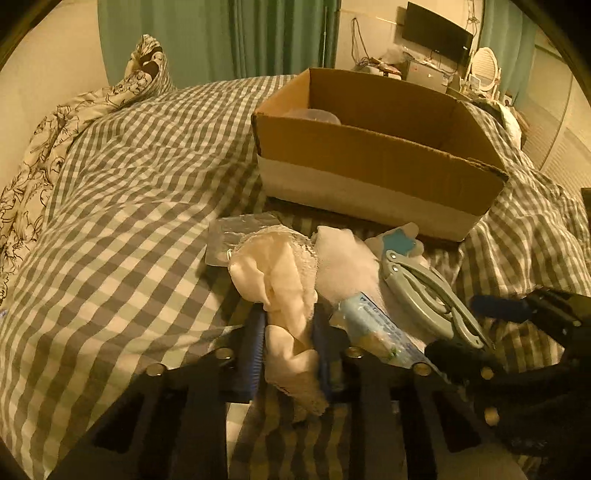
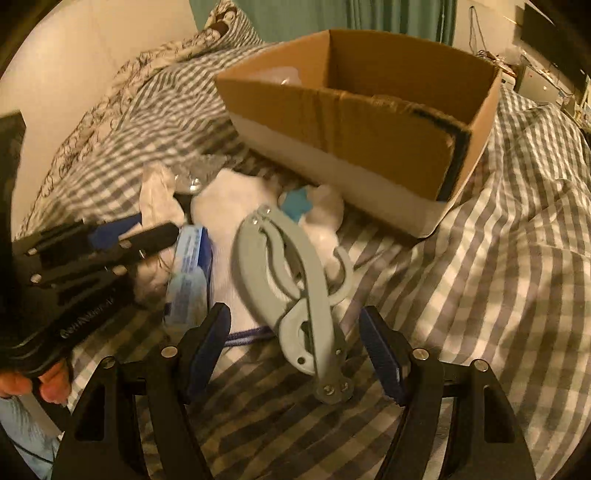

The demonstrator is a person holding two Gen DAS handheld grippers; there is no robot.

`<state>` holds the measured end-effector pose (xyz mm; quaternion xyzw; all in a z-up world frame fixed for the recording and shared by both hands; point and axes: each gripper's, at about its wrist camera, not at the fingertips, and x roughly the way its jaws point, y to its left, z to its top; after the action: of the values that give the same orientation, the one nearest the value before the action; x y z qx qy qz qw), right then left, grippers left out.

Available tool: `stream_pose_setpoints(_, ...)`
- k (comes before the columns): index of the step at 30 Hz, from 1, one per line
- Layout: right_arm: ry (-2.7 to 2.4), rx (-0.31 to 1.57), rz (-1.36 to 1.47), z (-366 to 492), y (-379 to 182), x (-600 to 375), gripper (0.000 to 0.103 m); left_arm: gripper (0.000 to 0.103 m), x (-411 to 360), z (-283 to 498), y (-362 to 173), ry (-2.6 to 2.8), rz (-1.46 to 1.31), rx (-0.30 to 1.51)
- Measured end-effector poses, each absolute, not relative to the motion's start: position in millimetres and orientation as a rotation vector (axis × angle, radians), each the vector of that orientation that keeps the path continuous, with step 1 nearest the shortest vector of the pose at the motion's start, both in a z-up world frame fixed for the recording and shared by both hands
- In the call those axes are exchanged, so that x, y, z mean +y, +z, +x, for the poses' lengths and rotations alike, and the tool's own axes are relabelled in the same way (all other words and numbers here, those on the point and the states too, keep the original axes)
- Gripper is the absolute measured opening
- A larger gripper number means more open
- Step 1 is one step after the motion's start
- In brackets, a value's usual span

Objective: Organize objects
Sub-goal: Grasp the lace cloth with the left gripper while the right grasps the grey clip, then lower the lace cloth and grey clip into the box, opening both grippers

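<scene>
My left gripper (image 1: pixel 290 332) is shut on a cream lace-trimmed cloth (image 1: pixel 280 273), at the near edge of a pile on the bed. It also shows in the right wrist view (image 2: pixel 122 236), still on the cloth (image 2: pixel 159 195). My right gripper (image 2: pixel 295 339) is open, its fingers on either side of a grey plastic tool (image 2: pixel 295 280), which also shows in the left wrist view (image 1: pixel 428 288). A blue tube pack (image 1: pixel 380 328) and a white plush with a blue patch (image 2: pixel 317 210) lie in the pile. An open cardboard box (image 1: pixel 373 155) stands just behind.
The checked bedspread (image 1: pixel 110 240) covers the bed. A floral quilt (image 1: pixel 48 147) lies bunched at the far left by the wall. A clear packet (image 1: pixel 236 232) lies under the pile. A clear container (image 1: pixel 317 115) sits inside the box. A desk and TV (image 1: pixel 436 33) stand beyond.
</scene>
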<state>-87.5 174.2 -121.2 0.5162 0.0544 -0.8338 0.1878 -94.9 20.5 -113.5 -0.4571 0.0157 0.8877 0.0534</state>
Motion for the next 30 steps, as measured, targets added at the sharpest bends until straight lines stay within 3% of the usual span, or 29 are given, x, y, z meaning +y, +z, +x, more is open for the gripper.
stream_pose_setpoints(5,-2.383,0.161,1.408,-80,-115,177,0.029,0.018,19,-90,-103,2.7,-1.361,0.045)
stream_pose_setpoints(14,-2.525,0.21,1.253,-60,-76,181,0.028,0.013,23,-78,-71,2.737,-1.27,0.065)
stream_pose_setpoints(30,-2.731,0.214,0.88,-88,70,200,0.028,0.013,57,-129,52,2.769,-0.92,0.108)
